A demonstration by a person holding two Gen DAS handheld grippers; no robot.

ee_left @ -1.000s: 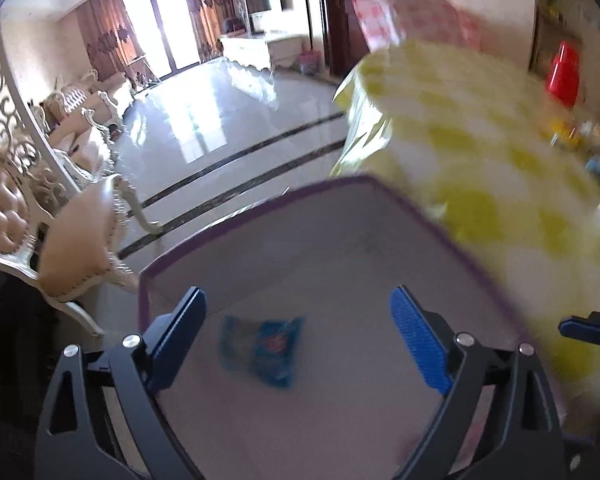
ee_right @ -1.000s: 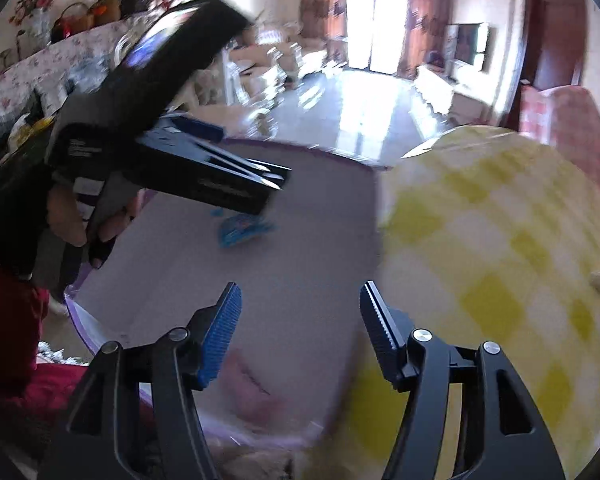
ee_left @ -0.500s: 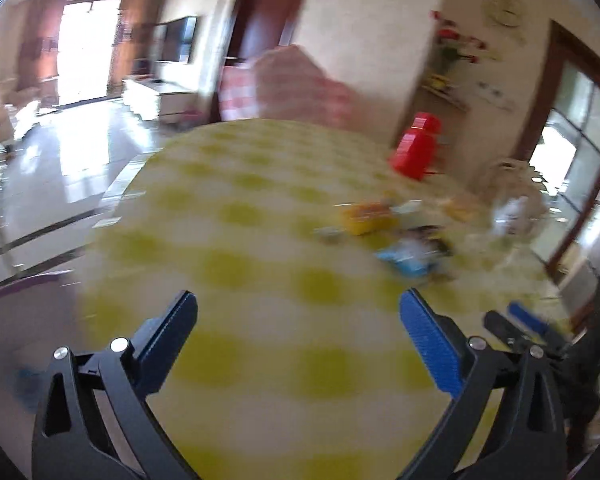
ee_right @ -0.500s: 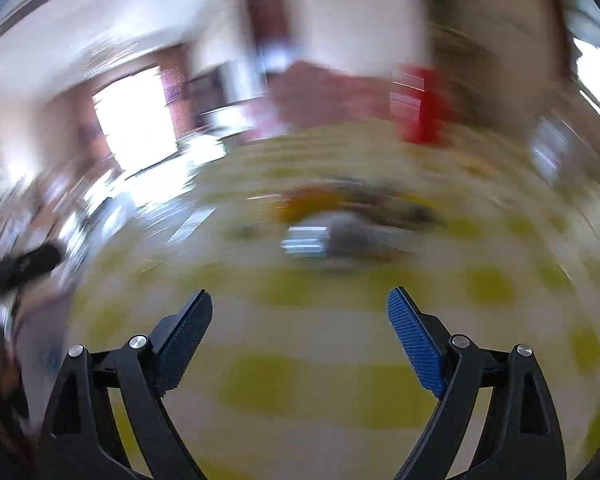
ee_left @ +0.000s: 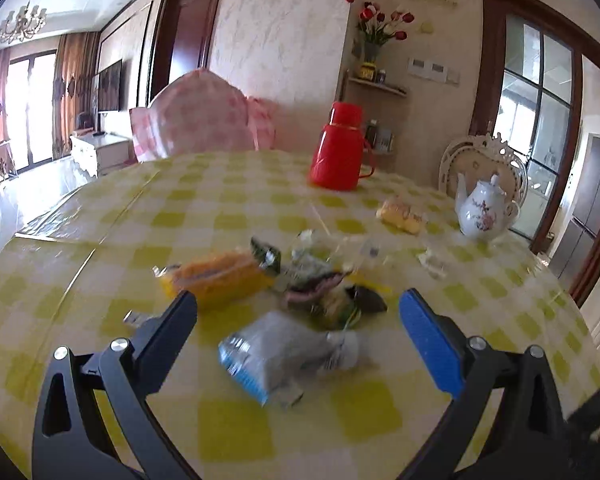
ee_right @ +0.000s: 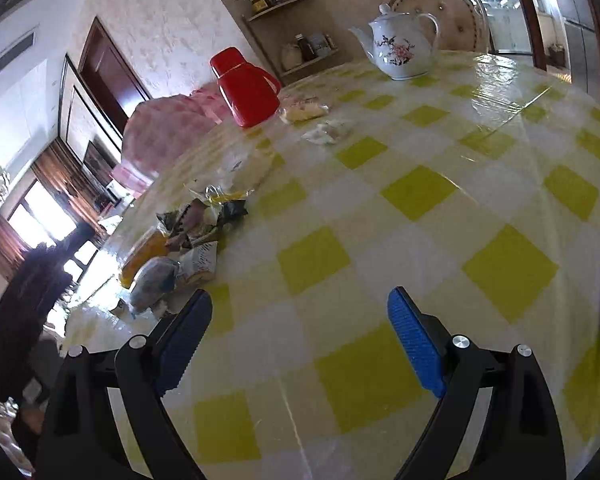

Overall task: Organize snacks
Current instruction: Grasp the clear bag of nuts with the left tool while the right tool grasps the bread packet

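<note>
Both tongs stand wide w/ nothing between the pads. Left tongs (ee_left: 298, 330) hang over the bench (ee_left: 100, 216), which wears a yellow-and-white check cloth under a clear cover. Just ahead of them, roughly centred in the gap, lies a grey snack pack w/ blue end (ee_left: 278, 354), flat on the cloth, not touched by either pad. Beyond it sits a loose heap of snacks: an orange packet (ee_left: 216, 276) to the left, a dark-and-pink wrapper (ee_left: 314, 286) touching it, a dark green-brown one (ee_left: 346, 304) at the near right, clear crinkly wrappers (ee_left: 332, 246) at the back. Blur hides any print.

Further back, apart from the heap: a pale yellow snack (ee_left: 400, 214), a small clear packet (ee_left: 432, 260), a red thermos jug (ee_left: 338, 152) upright, a white flowered teapot (ee_left: 486, 210) at the right edge. A pink-covered chair (ee_left: 198, 120) stands behind the bench.

Right tongs (ee_right: 300, 340) hang over bare check cloth; the same heap (ee_right: 198, 220) lies well off to their left, grey pack (ee_right: 156, 282) nearest. Jug (ee_right: 246, 88) & teapot (ee_right: 402, 48) sit at the far side. Dark blurred shape at the left edge of the right view — can't tell what.
</note>
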